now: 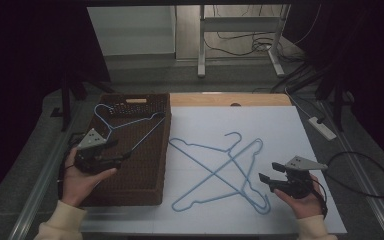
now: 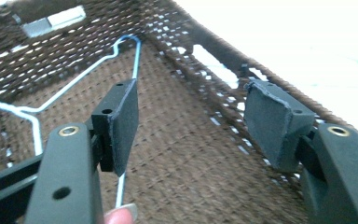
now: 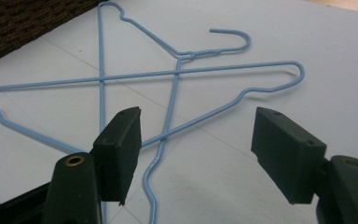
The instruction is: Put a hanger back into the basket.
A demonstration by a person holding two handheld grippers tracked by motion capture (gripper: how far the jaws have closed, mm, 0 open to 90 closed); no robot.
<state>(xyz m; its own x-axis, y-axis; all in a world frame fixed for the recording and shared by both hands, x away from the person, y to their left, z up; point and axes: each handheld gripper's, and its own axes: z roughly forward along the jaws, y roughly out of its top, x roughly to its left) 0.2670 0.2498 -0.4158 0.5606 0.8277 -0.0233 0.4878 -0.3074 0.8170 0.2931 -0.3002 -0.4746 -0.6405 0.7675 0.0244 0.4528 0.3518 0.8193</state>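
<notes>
**A:** Was there any writing or a brand to read?

**B:** None that I could make out on the basket, the hangers or my tools.

**A:** What was your left claw doing?

**B:** My left claw [image 1: 123,156] hung over the brown woven basket [image 1: 152,197] at the left of the table [image 1: 280,125]. Its jaws stood wide apart, released, with nothing between them. A blue wire hanger [image 1: 130,122] lay inside the basket, its hook toward the far left corner. In the left gripper view, that hanger's wire [image 2: 81,74] passed behind one pad [image 2: 121,126]; I could not tell whether they touched.

**A:** And the right?

**B:** My right claw [image 1: 264,182] was low at the table's near right, jaws also spread wide, gripping nothing. Two more blue hangers lay crossed on the white surface just ahead of it. The one with its hook away from me [image 1: 200,150] lay across the other [image 1: 230,172], whose hook curled close to my claw. In the right gripper view, their wires [image 3: 177,74] crossed just beyond the pads [image 3: 121,149], which touched neither.
</notes>
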